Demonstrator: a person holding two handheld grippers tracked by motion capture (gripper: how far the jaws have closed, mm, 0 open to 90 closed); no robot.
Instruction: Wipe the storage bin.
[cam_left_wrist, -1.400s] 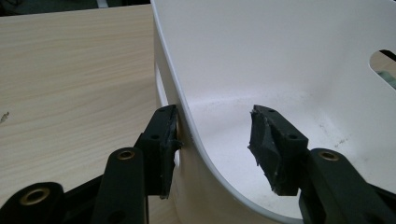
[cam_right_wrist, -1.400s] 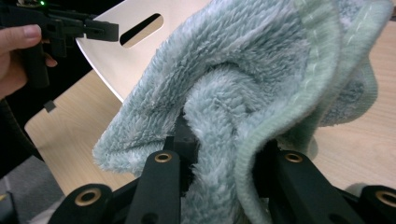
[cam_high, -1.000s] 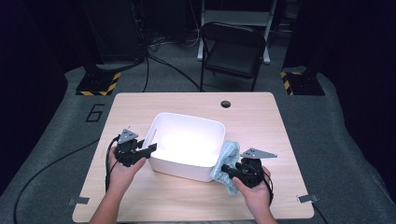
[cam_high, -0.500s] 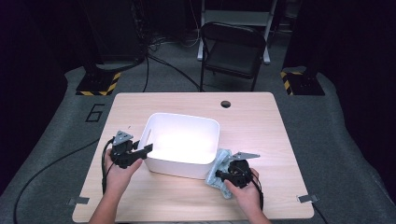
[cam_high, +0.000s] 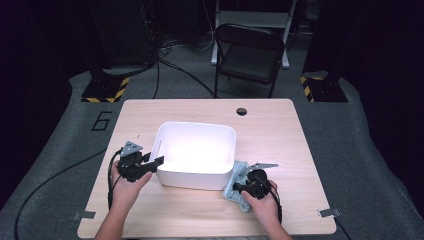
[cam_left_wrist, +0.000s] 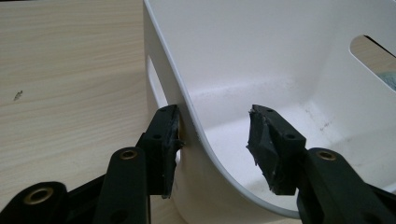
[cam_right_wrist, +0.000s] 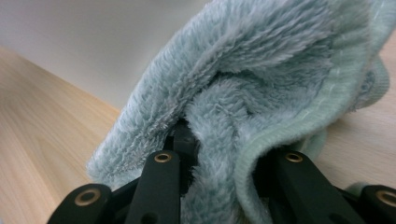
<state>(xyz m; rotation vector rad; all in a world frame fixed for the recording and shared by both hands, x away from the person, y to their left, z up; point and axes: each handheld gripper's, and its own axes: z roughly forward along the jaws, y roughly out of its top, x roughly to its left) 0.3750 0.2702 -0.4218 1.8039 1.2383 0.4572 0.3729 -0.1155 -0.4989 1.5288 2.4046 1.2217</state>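
- The left gripper is held at the left wall of the white tub, its jaws astride the rim: one pad is pressed to the outer face, the other stands clear inside.
- These jaws have just been closing a little, with the wall between them and a wide gap left.
- The right gripper is clamped on a fold of the pale green cloth.
- The cloth is seen on the wooden table, touching the tub's right front corner.

Light wooden table with a round cable hole, holding a white rectangular plastic tub and a crumpled mint-green fluffy cloth just beside it.
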